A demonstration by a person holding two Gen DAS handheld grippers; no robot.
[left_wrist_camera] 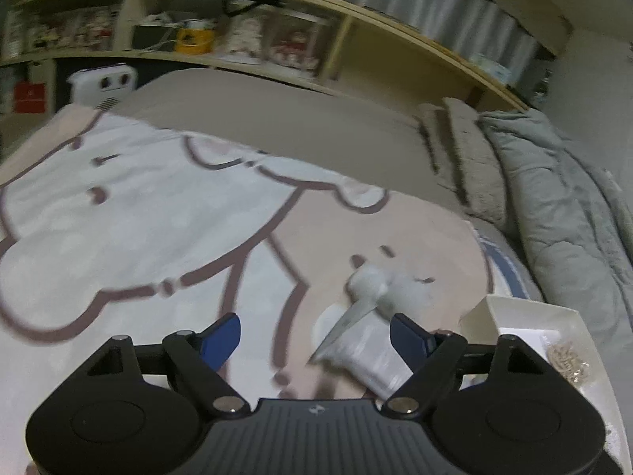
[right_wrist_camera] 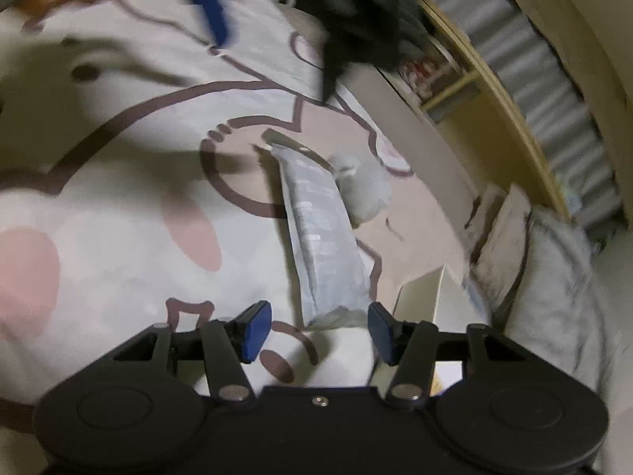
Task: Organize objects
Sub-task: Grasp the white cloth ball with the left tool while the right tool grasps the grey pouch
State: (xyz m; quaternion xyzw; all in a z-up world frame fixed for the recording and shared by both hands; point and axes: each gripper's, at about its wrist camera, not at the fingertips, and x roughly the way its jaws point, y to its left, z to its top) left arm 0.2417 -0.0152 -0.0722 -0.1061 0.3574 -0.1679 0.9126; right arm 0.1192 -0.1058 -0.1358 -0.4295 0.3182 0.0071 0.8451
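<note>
A long clear plastic packet [right_wrist_camera: 326, 241] lies on the cartoon-print blanket [right_wrist_camera: 118, 182], also in the left wrist view [left_wrist_camera: 362, 346]. A fluffy white cotton wad [right_wrist_camera: 362, 186] lies beside its far end, and shows in the left wrist view [left_wrist_camera: 389, 287]. A white cardboard box [left_wrist_camera: 546, 332] with a small gold chain [left_wrist_camera: 569, 360] stands at the right. My left gripper [left_wrist_camera: 314, 338] is open and empty, with the packet beside its right finger. My right gripper [right_wrist_camera: 318, 330] is open and empty, just short of the packet's near end.
A beige bed surface [left_wrist_camera: 277, 118] runs behind the blanket. Folded towels [left_wrist_camera: 467, 158] and a grey quilt [left_wrist_camera: 561, 198] lie at the right. A wooden shelf [left_wrist_camera: 237, 27] full of items stands behind. The other gripper [right_wrist_camera: 356, 0] hangs blurred at the top of the right wrist view.
</note>
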